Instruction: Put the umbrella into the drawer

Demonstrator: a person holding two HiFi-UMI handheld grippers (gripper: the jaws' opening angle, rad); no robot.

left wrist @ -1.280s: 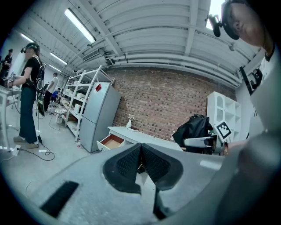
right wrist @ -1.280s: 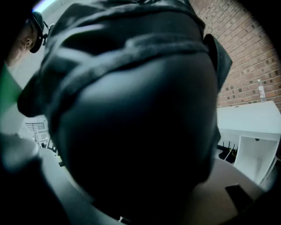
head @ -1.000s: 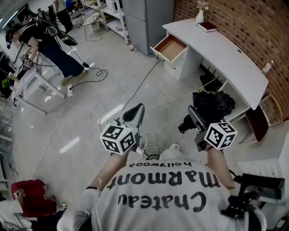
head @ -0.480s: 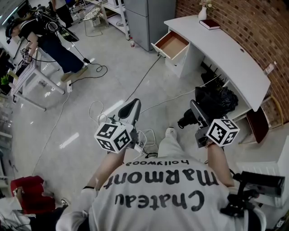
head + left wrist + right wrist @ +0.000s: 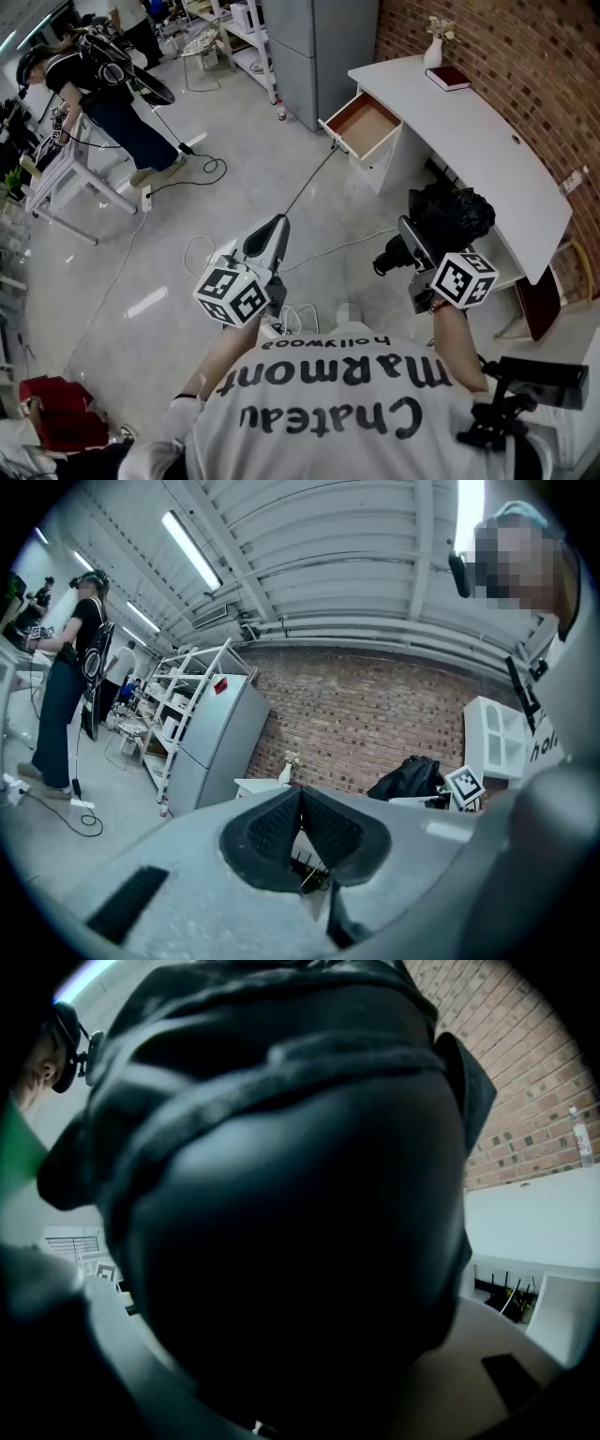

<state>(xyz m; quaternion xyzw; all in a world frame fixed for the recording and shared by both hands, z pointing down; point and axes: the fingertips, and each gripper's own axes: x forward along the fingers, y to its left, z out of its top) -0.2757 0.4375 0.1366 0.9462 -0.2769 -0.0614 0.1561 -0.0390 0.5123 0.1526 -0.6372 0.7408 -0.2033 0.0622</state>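
Observation:
A black folded umbrella [image 5: 451, 215] bulges out of my right gripper [image 5: 418, 238], whose jaws stand wide and are shut on it. In the right gripper view the umbrella [image 5: 281, 1204] fills nearly the whole picture. The drawer [image 5: 364, 123] stands pulled out of the white desk [image 5: 487, 159], ahead of both grippers, showing a bare brown inside. At the left my left gripper [image 5: 270, 236] points forward over the floor. Its dark pads [image 5: 323, 829] meet with nothing between them.
A grey tall cabinet [image 5: 319, 47] stands left of the desk against the brick wall [image 5: 525, 56]. A cable [image 5: 307, 180] runs across the floor toward the drawer. On the desk are a vase [image 5: 433, 49] and a book [image 5: 453, 77]. Another person [image 5: 103, 89] stands far left.
Both grippers have moved forward across the floor toward the desk, and the open drawer now looks nearer. The umbrella stays in the right gripper. The left jaws stay shut.

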